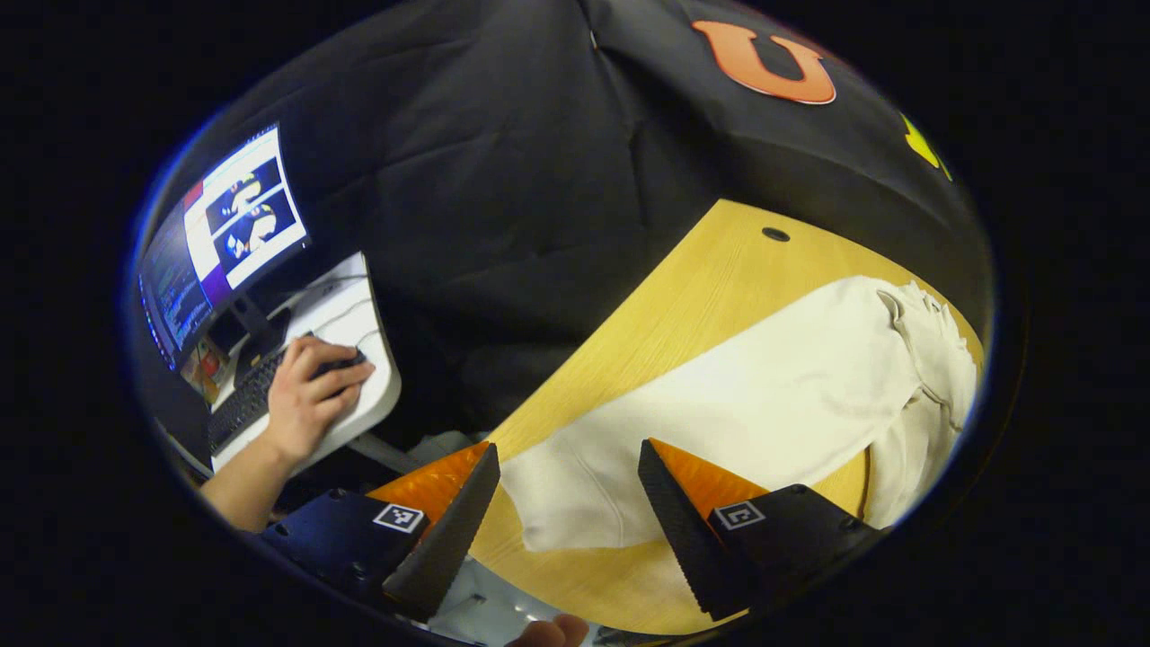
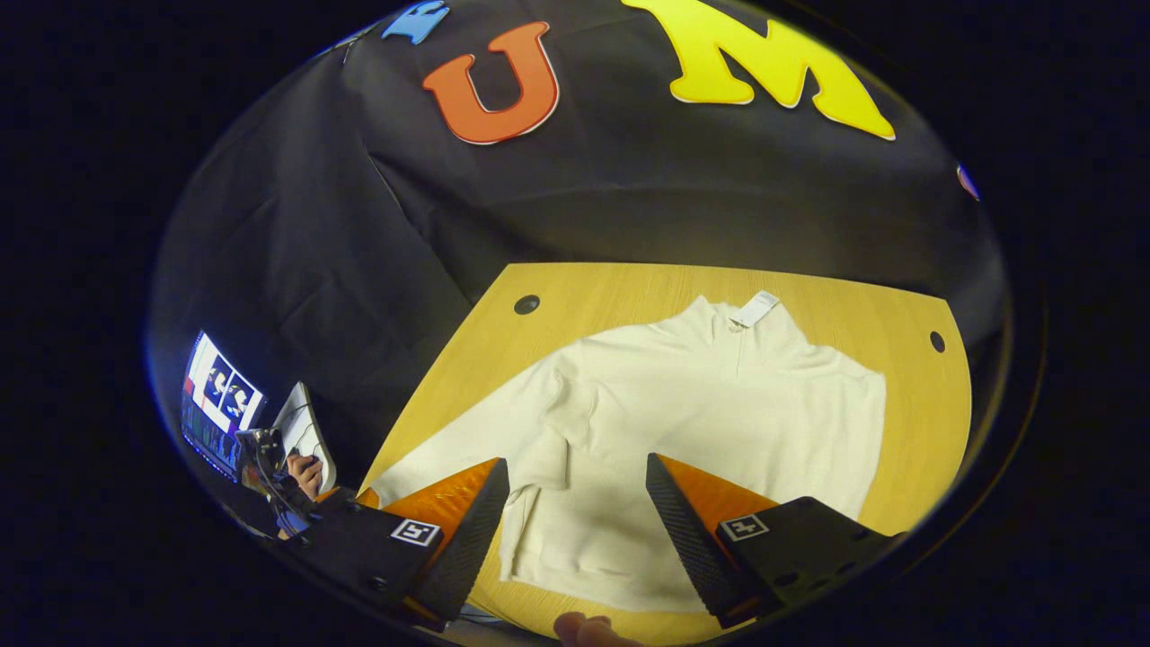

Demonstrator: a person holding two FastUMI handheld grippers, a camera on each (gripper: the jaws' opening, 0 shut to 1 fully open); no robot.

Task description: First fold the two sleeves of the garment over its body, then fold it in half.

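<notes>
While the cream garment (image 2: 692, 422) lies flat on the wooden table (image 2: 907, 314), collar toward the far edge, both grippers hover empty above its near edge.

One sleeve (image 2: 467, 440) stretches out toward the table's left edge; the other side looks tucked in, though a sleeve folded over the body cannot be made out for certain. The body is not folded in half. The left gripper (image 1: 569, 490) and right gripper (image 2: 578, 503) are held level over the hem, fingers spread, pinching nothing.
</notes>
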